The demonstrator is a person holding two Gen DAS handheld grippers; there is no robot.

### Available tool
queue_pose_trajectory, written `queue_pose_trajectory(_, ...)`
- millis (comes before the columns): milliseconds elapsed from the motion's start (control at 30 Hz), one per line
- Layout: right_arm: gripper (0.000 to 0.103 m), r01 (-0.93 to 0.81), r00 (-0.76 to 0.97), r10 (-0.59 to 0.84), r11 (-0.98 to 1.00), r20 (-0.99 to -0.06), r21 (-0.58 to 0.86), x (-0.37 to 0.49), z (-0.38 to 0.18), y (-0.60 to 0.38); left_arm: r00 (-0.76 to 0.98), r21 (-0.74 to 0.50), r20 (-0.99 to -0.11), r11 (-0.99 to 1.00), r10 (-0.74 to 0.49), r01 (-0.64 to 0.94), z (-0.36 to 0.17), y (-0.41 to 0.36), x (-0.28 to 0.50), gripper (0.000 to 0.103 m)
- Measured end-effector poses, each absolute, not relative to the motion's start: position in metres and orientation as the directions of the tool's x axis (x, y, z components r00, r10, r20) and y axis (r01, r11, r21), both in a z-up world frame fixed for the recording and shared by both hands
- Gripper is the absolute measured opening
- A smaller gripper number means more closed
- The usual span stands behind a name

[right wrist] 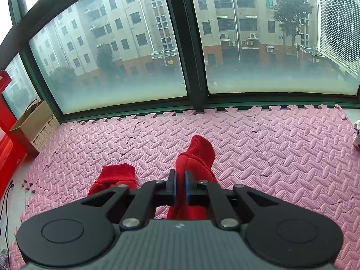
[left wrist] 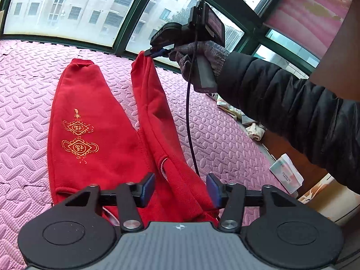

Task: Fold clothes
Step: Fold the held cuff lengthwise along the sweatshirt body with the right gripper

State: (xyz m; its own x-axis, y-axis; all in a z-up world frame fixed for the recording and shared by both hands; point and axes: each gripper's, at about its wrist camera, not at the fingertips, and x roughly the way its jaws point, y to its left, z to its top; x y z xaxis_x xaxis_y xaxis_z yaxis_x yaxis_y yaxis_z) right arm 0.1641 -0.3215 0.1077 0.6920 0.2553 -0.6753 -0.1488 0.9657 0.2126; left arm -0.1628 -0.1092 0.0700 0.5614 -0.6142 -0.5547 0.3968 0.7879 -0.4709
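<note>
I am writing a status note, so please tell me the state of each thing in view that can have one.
Red trousers: spread on the pink mat, one leg lifted by its cuff.
Left hand-held gripper: open, holding nothing.
Right hand-held gripper: shut on the lifted cuff.
Cardboard box: open at top.

light: soft overcast daylight through the windows (right wrist: 112,67) | brightness: even, glass upper corners blown white | shadows: faint | focus: sharp, lower panes fogged | distortion: strong fisheye bending of window frames, dark corners
</note>
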Motion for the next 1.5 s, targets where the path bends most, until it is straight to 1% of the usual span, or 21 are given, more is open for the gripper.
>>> queue_pose_trajectory(100, 0.007, -0.148, 0.690, 0.263, 0.963, -0.674, 0.225, 0.164, 0.105, -0.325, 0.550, -0.471, -0.580, 0.798, -0.601, 0.375, 0.064, -0.120, -0.151, 0.071)
queue_pose_trajectory(167, 0.007, -0.150, 0.690, 0.268, 0.962, -0.672, 0.230, 0.163, 0.104, -0.326, 0.553, -0.454, -0.603, 0.817, -0.575, 0.355, 0.060, -0.127, -0.143, 0.071)
queue_pose_trajectory(233, 0.007, -0.151, 0.690, 0.272, 0.961, -0.671, 0.234, 0.161, 0.104, -0.327, 0.537, -0.474, -0.608, 0.810, -0.584, 0.345, 0.053, -0.132, -0.133, 0.069)
queue_pose_trajectory(267, 0.007, -0.149, 0.690, 0.272, 0.960, -0.671, 0.236, 0.161, 0.104, -0.328, 0.527, -0.485, -0.608, 0.803, -0.594, 0.345, 0.051, -0.134, -0.129, 0.063)
queue_pose_trajectory(333, 0.007, -0.145, 0.690, 0.269, 0.961, -0.671, 0.237, 0.162, 0.105, -0.328, 0.501, -0.496, -0.606, 0.786, -0.617, 0.369, 0.048, -0.139, -0.125, 0.024)
queue_pose_trajectory(400, 0.007, -0.139, 0.691, 0.263, 0.962, -0.673, 0.234, 0.163, 0.107, -0.328, 0.503, -0.501, -0.587, 0.773, -0.634, 0.390, 0.051, -0.137, -0.128, 0.014)
queue_pose_trajectory(500, 0.007, -0.147, 0.697, 0.270, 0.960, -0.664, 0.237, 0.165, 0.113, -0.321, 0.539, -0.527, -0.537, 0.757, -0.649, 0.387, 0.064, -0.118, -0.138, 0.011)
queue_pose_trajectory(600, 0.007, -0.170, 0.700, 0.295, 0.953, -0.650, 0.249, 0.168, 0.117, -0.305, 0.595, -0.538, -0.497, 0.762, -0.631, 0.360, 0.082, -0.093, -0.151, 0.011)
queue_pose_trajectory(667, 0.007, -0.192, 0.697, 0.310, 0.949, -0.647, 0.248, 0.171, 0.117, -0.287, 0.623, -0.565, -0.466, 0.754, -0.628, 0.336, 0.090, -0.075, -0.158, 0.010)
queue_pose_trajectory(733, 0.007, -0.225, 0.686, 0.330, 0.944, -0.649, 0.242, 0.173, 0.114, -0.265, 0.638, -0.601, -0.453, 0.742, -0.622, 0.296, 0.090, -0.058, -0.165, 0.009)
queue_pose_trajectory(800, 0.007, -0.260, 0.668, 0.355, 0.935, -0.655, 0.241, 0.175, 0.106, -0.241, 0.654, -0.630, -0.447, 0.734, -0.610, 0.254, 0.088, -0.043, -0.173, 0.003)
queue_pose_trajectory(967, 0.007, -0.321, 0.610, 0.409, 0.910, -0.678, 0.261, 0.173, 0.076, -0.189, 0.681, -0.654, -0.471, 0.740, -0.560, 0.156, 0.077, -0.016, -0.185, 0.003)
queue_pose_trajectory(1067, 0.007, -0.334, 0.564, 0.442, 0.895, -0.697, 0.297, 0.172, 0.058, -0.173, 0.672, -0.671, -0.485, 0.731, -0.559, 0.124, 0.069, -0.008, -0.182, 0.003)
queue_pose_trajectory(1133, 0.007, -0.347, 0.563, 0.443, 0.893, -0.698, 0.286, 0.171, 0.055, -0.172, 0.668, -0.653, -0.500, 0.746, -0.552, 0.128, 0.067, -0.012, -0.179, 0.006)
queue_pose_trajectory(1167, 0.008, -0.368, 0.552, 0.452, 0.886, -0.701, 0.281, 0.171, 0.056, -0.172, 0.664, -0.643, -0.509, 0.755, -0.548, 0.129, 0.067, -0.016, -0.175, 0.010)
queue_pose_trajectory(1200, 0.008, -0.378, 0.551, 0.449, 0.886, -0.704, 0.270, 0.171, 0.058, -0.173, 0.660, -0.633, -0.519, 0.763, -0.543, 0.130, 0.066, -0.020, -0.171, 0.017)
queue_pose_trajectory(1233, 0.008, -0.383, 0.555, 0.441, 0.888, -0.705, 0.254, 0.171, 0.060, -0.175, 0.657, -0.621, -0.531, 0.773, -0.534, 0.126, 0.065, -0.024, -0.167, 0.037)
queue_pose_trajectory(1267, 0.009, -0.393, 0.554, 0.440, 0.887, -0.706, 0.245, 0.171, 0.062, -0.176, 0.658, -0.608, -0.542, 0.785, -0.522, 0.122, 0.064, -0.028, -0.163, 0.045)
queue_pose_trajectory(1300, 0.010, -0.407, 0.540, 0.447, 0.881, -0.714, 0.244, 0.173, 0.063, -0.176, 0.661, -0.593, -0.549, 0.796, -0.511, 0.123, 0.063, -0.033, -0.159, 0.049)
queue_pose_trajectory(1367, 0.012, -0.418, 0.524, 0.435, 0.880, -0.732, 0.224, 0.174, 0.062, -0.173, 0.657, -0.577, -0.554, 0.805, -0.511, 0.139, 0.060, -0.041, -0.152, 0.050)
queue_pose_trajectory(1500, 0.013, -0.437, 0.500, 0.426, 0.876, -0.754, 0.205, 0.174, 0.051, -0.161, 0.645, -0.538, -0.582, 0.829, -0.495, 0.151, 0.053, -0.055, -0.142, 0.051)
